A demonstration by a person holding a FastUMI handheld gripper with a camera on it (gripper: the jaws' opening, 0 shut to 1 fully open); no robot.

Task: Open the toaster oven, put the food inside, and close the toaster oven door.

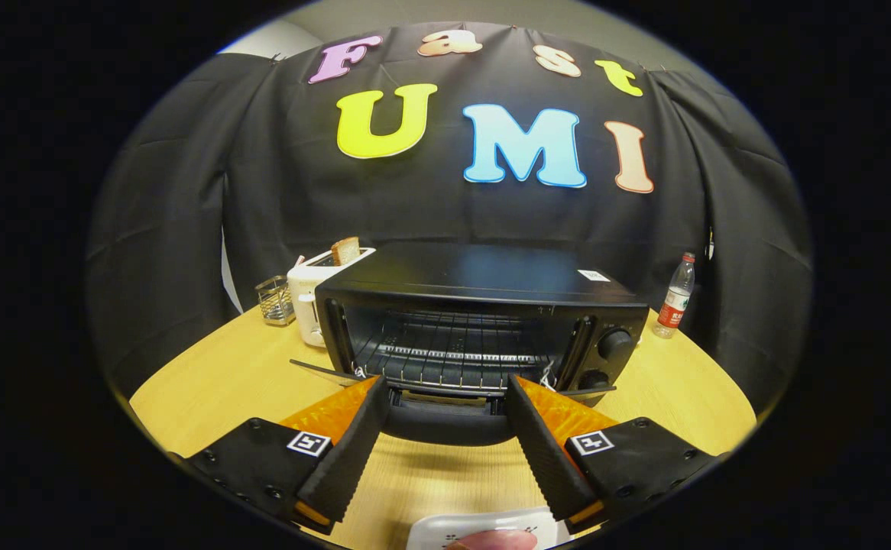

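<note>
We see the gripper (445,389) spread wide, nothing between its fingers (354,451). Both fingers angle forward and slightly inward, tips level with each other, black ribbed pads facing in, orange backing outside. It's held low over the table's near edge.

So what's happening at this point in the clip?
A person's handheld gripper faces a black toaster oven on a wooden table. The oven door is already dropped open, lying between the spread fingers, and nothing shows on the rack inside. The fingers hold nothing. A white plate with food sits just under the gripper, so loading comes next.
</note>
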